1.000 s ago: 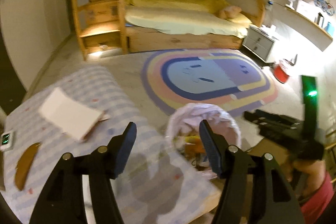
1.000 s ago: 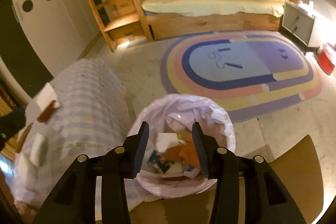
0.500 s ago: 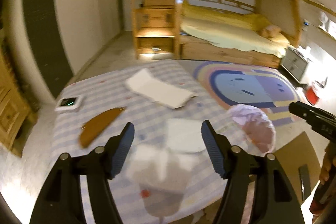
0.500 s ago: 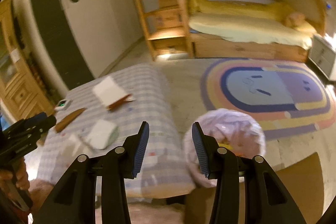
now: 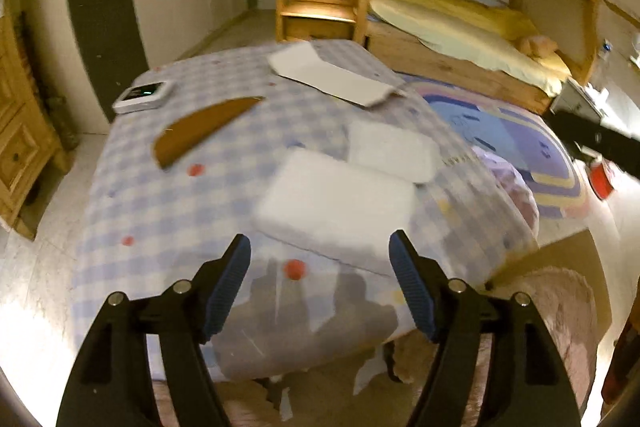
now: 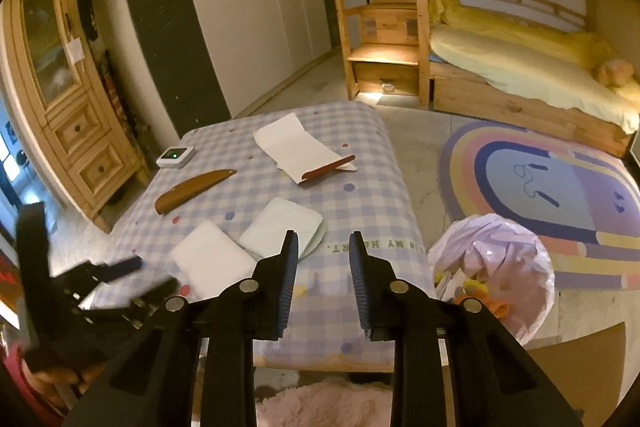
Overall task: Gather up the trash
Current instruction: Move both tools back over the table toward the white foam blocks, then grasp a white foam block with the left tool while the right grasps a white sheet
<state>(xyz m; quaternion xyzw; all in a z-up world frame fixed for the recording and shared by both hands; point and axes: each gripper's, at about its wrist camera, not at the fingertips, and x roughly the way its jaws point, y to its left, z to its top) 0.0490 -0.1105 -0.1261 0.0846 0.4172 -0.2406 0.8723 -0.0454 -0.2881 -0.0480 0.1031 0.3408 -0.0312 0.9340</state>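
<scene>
Left gripper [image 5: 320, 267] spread wide, empty, lined up on near white foam pad [image 5: 336, 203] for pickup. Right gripper [image 6: 323, 267] parted, empty, idle. Lined trash bin [image 6: 496, 267] at right of table [image 6: 360, 155], within reach.

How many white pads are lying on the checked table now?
2. One white pad lies near the table's front edge, just ahead of the left gripper. The other white pad lies beside it, toward the bin side, on a pale plate. None seems hidden.
</scene>
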